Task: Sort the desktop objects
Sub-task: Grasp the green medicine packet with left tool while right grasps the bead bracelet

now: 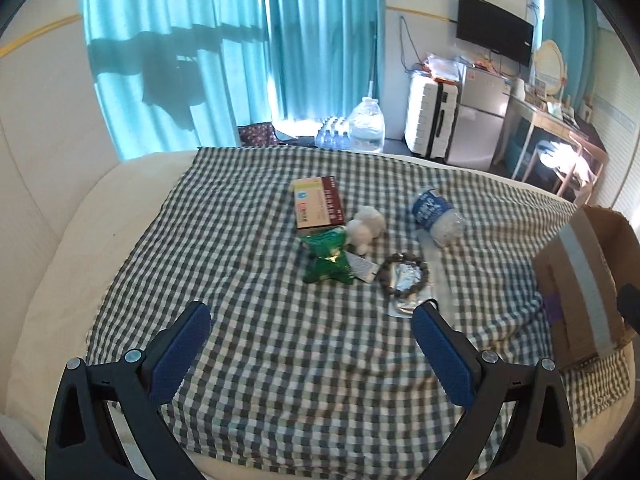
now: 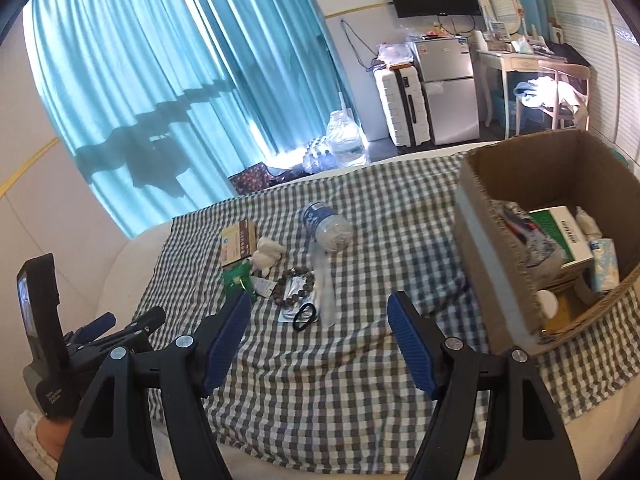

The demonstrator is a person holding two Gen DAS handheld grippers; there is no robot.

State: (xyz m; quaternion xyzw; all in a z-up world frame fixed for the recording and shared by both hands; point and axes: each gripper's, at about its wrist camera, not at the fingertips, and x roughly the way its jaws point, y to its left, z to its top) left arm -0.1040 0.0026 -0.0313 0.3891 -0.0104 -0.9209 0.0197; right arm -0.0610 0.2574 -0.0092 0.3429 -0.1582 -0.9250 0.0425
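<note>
Both units are idle above the checked cloth (image 1: 280, 360) spread on the bed: the left hand-held gripper (image 1: 311, 322) is spread wide with nothing between its blue pads, and the right hand-held gripper (image 2: 319, 314) is likewise spread and empty. The items left to sort lie in a tight cluster mid-cloth: a red-and-cream medicine box (image 1: 318, 207), a white plush toy (image 1: 365, 226) touching its near corner, a green foil snack packet (image 1: 328, 258) just beside both, a bead bracelet (image 1: 404, 276) lying on a silver blister pack (image 1: 402, 300), a black hair tie (image 2: 304, 314), and a crushed water bottle (image 1: 436, 216) on its side. The cardboard box (image 2: 492, 248) stands to the right, already holding several items. Risk 1: crowding; closing on the packet could catch the plush toy or nudge the medicine box. Risk 2: the bracelet and blister pack overlap, so a pinch may lift both or drop 1 in transit. Risk 3: the thin hair tie and flat blister pack sit flush on soft fabric; the pads may gather cloth instead. Risk 4: the bottle looks likely to roll or slip under squeeze. Risk 5: the cloth is wrinkled and loose, so dragging could shift everything.
</note>
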